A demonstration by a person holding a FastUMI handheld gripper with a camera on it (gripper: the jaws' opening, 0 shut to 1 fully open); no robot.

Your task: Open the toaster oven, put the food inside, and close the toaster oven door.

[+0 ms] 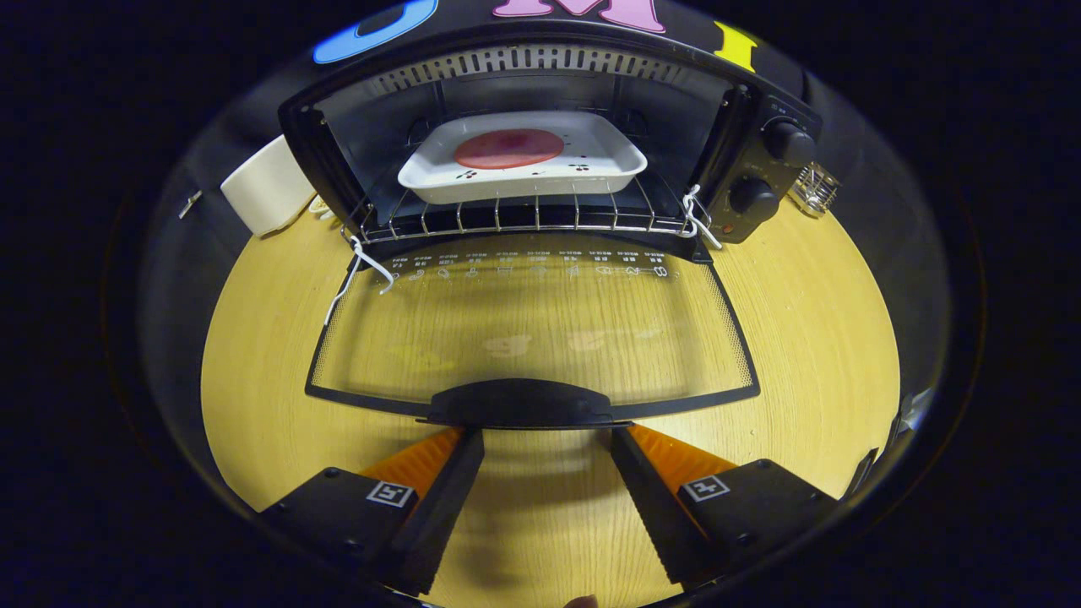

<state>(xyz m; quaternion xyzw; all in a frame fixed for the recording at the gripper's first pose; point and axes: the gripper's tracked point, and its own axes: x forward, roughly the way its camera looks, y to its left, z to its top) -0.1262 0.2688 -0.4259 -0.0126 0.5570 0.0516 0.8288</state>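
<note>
Both fingers (456,473) apart, facing door handle (519,404).

A pale wooden table (802,338) carries the toaster oven (540,143) — a white block (268,184) sits just left of it, a small wire rack (815,187) just right.

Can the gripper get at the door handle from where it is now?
Probably yes. The gripper is open, its fingertips just short of the handle on the lowered door. Bare table lies between the fingers, with nothing in the way. The dish already sits on the rack inside.
</note>
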